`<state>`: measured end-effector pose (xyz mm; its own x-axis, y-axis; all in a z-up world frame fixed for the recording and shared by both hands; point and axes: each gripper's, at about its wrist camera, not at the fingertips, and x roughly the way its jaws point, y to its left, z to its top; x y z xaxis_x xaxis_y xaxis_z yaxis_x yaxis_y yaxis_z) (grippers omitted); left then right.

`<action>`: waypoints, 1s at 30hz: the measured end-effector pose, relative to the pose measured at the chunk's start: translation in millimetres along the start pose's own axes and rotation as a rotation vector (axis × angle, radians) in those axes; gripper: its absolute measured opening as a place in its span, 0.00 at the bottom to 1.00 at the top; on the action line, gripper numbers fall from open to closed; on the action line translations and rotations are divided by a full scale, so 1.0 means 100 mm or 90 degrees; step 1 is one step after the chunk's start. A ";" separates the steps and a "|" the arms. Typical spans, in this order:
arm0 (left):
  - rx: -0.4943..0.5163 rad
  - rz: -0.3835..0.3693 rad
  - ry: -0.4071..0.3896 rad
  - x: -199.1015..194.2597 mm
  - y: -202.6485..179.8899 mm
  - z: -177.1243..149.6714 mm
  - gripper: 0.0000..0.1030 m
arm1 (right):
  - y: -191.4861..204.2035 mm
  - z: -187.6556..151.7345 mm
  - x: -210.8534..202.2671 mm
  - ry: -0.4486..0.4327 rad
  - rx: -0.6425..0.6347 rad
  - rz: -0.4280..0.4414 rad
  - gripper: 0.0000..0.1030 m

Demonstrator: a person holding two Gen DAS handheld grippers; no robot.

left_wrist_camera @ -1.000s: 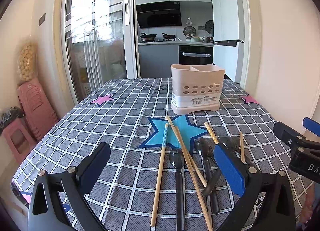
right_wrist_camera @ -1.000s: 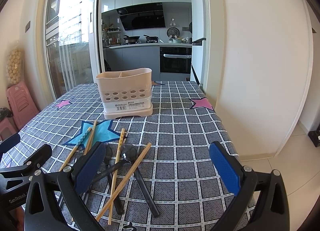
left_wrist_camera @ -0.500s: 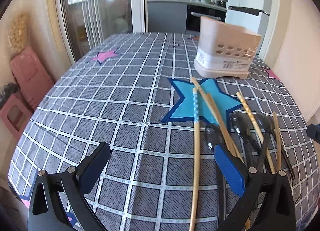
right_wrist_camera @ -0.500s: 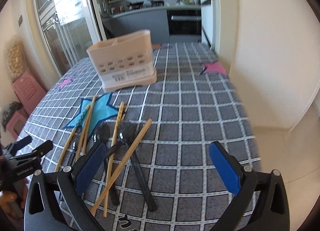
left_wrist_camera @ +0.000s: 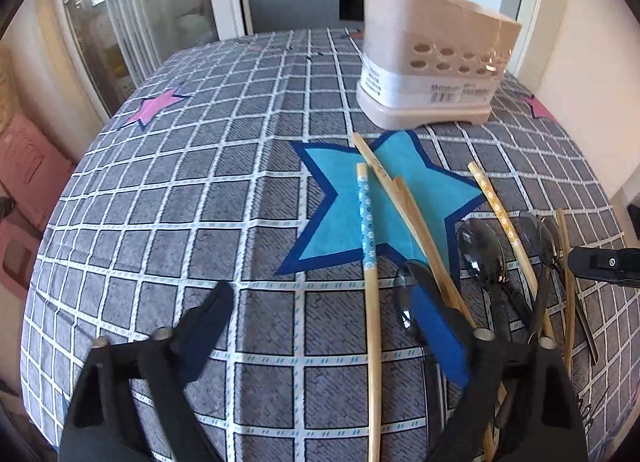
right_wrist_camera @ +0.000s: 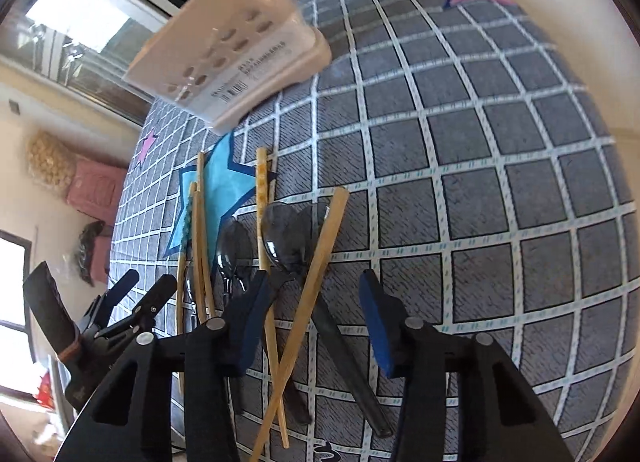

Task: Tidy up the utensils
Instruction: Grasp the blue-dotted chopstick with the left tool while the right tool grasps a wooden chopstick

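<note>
A beige utensil holder (left_wrist_camera: 432, 74) (right_wrist_camera: 232, 50) stands upright at the far side of the checked tablecloth (left_wrist_camera: 180, 190). Several wooden chopsticks (left_wrist_camera: 404, 206) (right_wrist_camera: 320, 258) and dark spoons (left_wrist_camera: 480, 250) (right_wrist_camera: 280, 238) lie scattered in front of it. My left gripper (left_wrist_camera: 324, 326) is open above the cloth, and a blue-patterned chopstick (left_wrist_camera: 366, 230) runs between its fingers without touching them. My right gripper (right_wrist_camera: 314, 322) points down over the pile. Its jaws are closing around a plain chopstick and a black spoon handle (right_wrist_camera: 340, 346), and the pads do not touch either one.
The right gripper's tip (left_wrist_camera: 604, 266) shows at the right edge of the left wrist view, and the left gripper (right_wrist_camera: 132, 302) shows at the lower left of the right wrist view. Pink stools (left_wrist_camera: 20, 166) (right_wrist_camera: 96, 190) stand beyond the table's left edge. A wall borders the right side.
Both grippers tipped downward and came closer to the utensils. The right gripper rolled, so the holder now looks tilted, and its jaws narrowed from wide open.
</note>
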<state>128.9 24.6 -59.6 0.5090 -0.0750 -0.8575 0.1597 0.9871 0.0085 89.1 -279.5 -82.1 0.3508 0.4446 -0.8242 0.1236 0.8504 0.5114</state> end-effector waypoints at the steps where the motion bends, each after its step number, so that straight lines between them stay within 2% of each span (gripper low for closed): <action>1: 0.001 -0.002 0.009 0.04 -0.01 0.02 1.00 | -0.01 0.00 0.03 0.005 0.004 0.006 0.40; 4: -0.001 -0.012 0.012 0.06 -0.02 0.06 0.98 | -0.03 0.03 0.05 0.012 0.013 0.015 0.30; 7: -0.002 -0.025 0.027 0.08 -0.02 0.11 0.95 | -0.05 0.03 0.12 0.028 0.018 0.031 0.16; 9: 0.000 -0.038 0.037 0.10 -0.03 0.14 0.90 | -0.05 0.02 0.11 0.029 0.017 0.035 0.11; 13: 0.009 -0.055 0.064 0.15 -0.06 0.20 0.90 | 0.00 0.03 0.04 0.021 -0.003 0.034 0.09; 14: 0.012 -0.061 0.071 0.16 -0.07 0.22 0.86 | 0.01 0.03 0.00 0.020 -0.011 0.037 0.09; 15: 0.014 -0.065 0.078 0.17 -0.09 0.24 0.77 | 0.03 0.04 -0.04 0.020 -0.018 0.042 0.09; 18: 0.056 -0.044 0.097 0.22 -0.20 0.26 0.72 | 0.08 0.06 -0.13 0.018 -0.033 0.058 0.09; 19: 0.071 -0.053 0.099 0.21 -0.25 0.27 0.65 | 0.09 0.07 -0.14 0.018 -0.037 0.063 0.09; 20: 0.081 -0.066 0.103 0.20 -0.28 0.28 0.48 | 0.11 0.08 -0.18 0.019 -0.042 0.069 0.09; 21: 0.088 -0.066 0.106 0.20 -0.31 0.29 0.37 | 0.12 0.08 -0.21 0.018 -0.047 0.073 0.09; 26: 0.067 -0.072 0.074 0.10 -0.32 0.25 0.37 | 0.22 0.09 -0.36 0.011 -0.079 0.083 0.09; 30: -0.004 -0.088 0.004 -0.16 -0.18 0.22 0.37 | 0.33 0.12 -0.51 -0.006 -0.114 0.080 0.09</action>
<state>136.7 4.6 -34.6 0.4779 -0.2088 -0.8532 0.2229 0.9684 -0.1121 86.6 -277.9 -20.0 0.3625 0.5488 -0.7533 -0.0888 0.8249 0.5583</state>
